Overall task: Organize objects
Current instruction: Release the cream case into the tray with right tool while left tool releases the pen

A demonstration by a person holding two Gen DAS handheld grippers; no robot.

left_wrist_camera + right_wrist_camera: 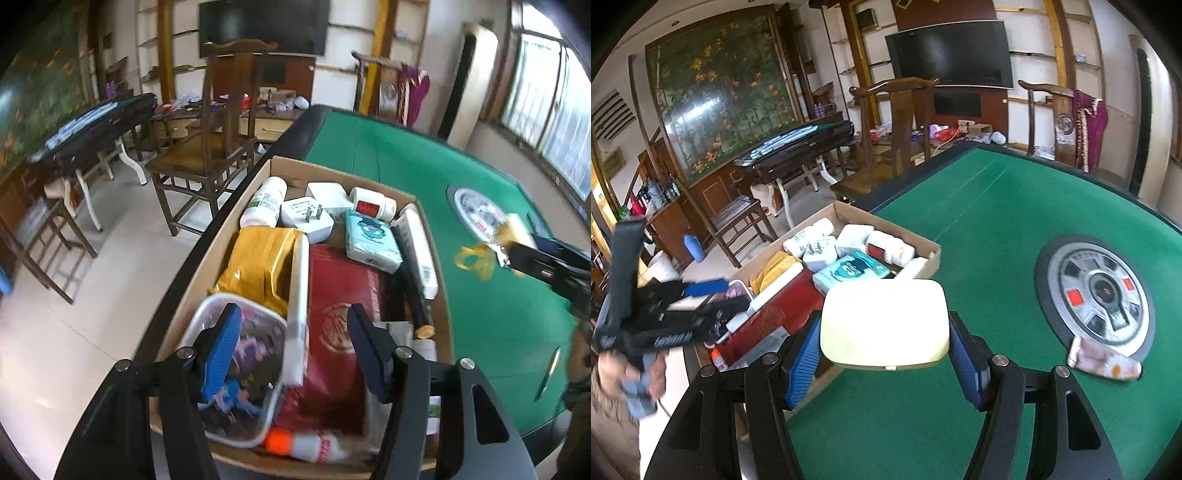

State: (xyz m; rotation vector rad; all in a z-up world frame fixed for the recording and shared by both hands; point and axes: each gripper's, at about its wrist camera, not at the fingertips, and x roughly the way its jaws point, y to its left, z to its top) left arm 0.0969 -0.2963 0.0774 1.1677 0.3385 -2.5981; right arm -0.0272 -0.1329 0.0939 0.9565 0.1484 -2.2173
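Over the cardboard box [258,173] packed with household items at the left edge of the green felt-topped table [480,258], the left claw [291,350] hangs with its blue-padded fingers spread wide and nothing between them. Below it sit a clear plastic tub [207,325] of small purple and blue oddments, a gold foil pouch [258,266] and a flat red packet [340,314].

To the right, the right claw [884,350] is closed on a pale cream, rounded-rectangular plastic case [884,317], one pad pressed to each short end. The case is held up off the felt, just beside the box's near right corner, with the table's round grey centre console [1097,291] well apart on the far right.

The case looks like a rigid, smooth shell, probably light and unlikely to give under the pads; its glossy skin and rounded edges suggest it could slip or twist if the grip slackens. Squeezing it end to end seems the surest hold, since the flat lid offers no purchase.

Its long axis runs left to right across the claw, broad lid facing up and slightly tipped toward the camera. A small notch or latch shows on the near edge, so the front appears to face the holder.
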